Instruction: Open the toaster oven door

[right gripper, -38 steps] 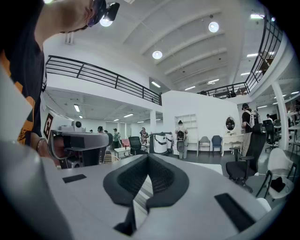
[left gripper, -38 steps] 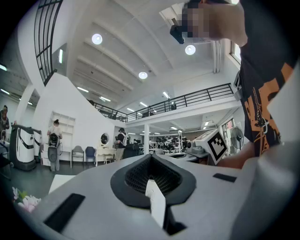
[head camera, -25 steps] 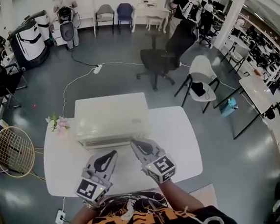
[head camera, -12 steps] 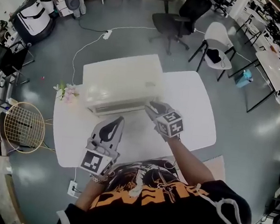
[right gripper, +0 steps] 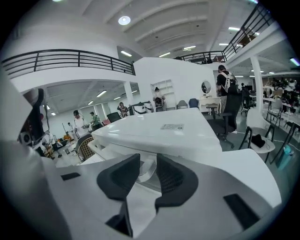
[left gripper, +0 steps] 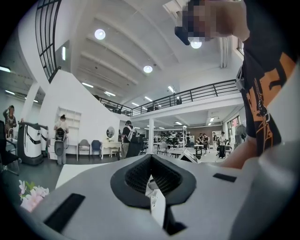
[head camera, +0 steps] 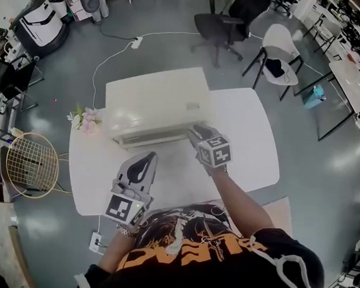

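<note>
Right gripper: jaws just spread, then eased inward; door handle is framed between them, ungripped | left gripper: clenched, empty

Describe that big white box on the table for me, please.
The boxy, glossy white toaster oven looks like painted metal or plastic. It sits upright at the far side of the rounded white table, front towards the person, door apparently shut. A small label lies on its flat top. Its curved white handle shows between the right claw's open jaws, which have just been closing, not yet pressing it.
</note>
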`<state>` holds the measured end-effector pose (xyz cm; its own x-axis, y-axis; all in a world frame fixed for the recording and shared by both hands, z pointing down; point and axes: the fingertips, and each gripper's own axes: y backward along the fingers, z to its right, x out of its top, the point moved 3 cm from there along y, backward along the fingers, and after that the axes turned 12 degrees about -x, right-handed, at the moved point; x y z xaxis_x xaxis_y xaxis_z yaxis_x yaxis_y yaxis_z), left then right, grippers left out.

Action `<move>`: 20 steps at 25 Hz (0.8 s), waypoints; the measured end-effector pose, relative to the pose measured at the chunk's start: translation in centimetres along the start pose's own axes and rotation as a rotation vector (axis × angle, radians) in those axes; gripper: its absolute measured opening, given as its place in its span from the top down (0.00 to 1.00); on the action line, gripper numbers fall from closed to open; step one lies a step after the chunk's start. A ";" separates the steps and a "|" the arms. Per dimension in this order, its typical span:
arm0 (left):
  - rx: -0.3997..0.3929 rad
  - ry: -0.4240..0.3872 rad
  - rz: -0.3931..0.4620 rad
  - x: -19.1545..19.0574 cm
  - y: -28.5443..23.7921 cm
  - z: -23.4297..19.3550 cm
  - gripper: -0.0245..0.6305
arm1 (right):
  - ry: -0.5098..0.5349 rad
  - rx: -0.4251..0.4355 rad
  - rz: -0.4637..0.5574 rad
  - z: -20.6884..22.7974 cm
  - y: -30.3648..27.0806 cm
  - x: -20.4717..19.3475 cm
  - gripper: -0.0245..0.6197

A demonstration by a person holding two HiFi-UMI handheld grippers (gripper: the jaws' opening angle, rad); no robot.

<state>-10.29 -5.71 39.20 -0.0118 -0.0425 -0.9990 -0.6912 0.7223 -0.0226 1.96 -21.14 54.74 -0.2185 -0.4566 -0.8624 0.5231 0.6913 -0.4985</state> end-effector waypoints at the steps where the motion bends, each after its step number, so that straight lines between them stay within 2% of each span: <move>1: -0.001 0.003 -0.003 -0.1 0.0 0.1 0.93 | -0.007 0.001 -0.003 0.0 -0.1 0.0 0.77; 5: -0.003 0.012 -0.009 -0.6 -0.1 0.3 0.93 | -0.035 0.026 -0.024 0.0 -0.1 -0.4 0.80; 10: -0.016 0.008 -0.005 -0.3 -0.4 0.7 0.93 | 0.010 0.057 -0.064 -0.5 0.5 -0.7 0.80; 20: -0.054 0.005 -0.006 -0.4 -1.2 1.7 0.93 | 0.066 0.094 -0.131 -2.0 4.0 -4.9 0.80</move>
<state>-8.18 -5.40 39.51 -0.0111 -0.0508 -0.9986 -0.7295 0.6834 -0.0267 3.43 -15.02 56.76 -0.3415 -0.4993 -0.7963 0.5606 0.5718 -0.5989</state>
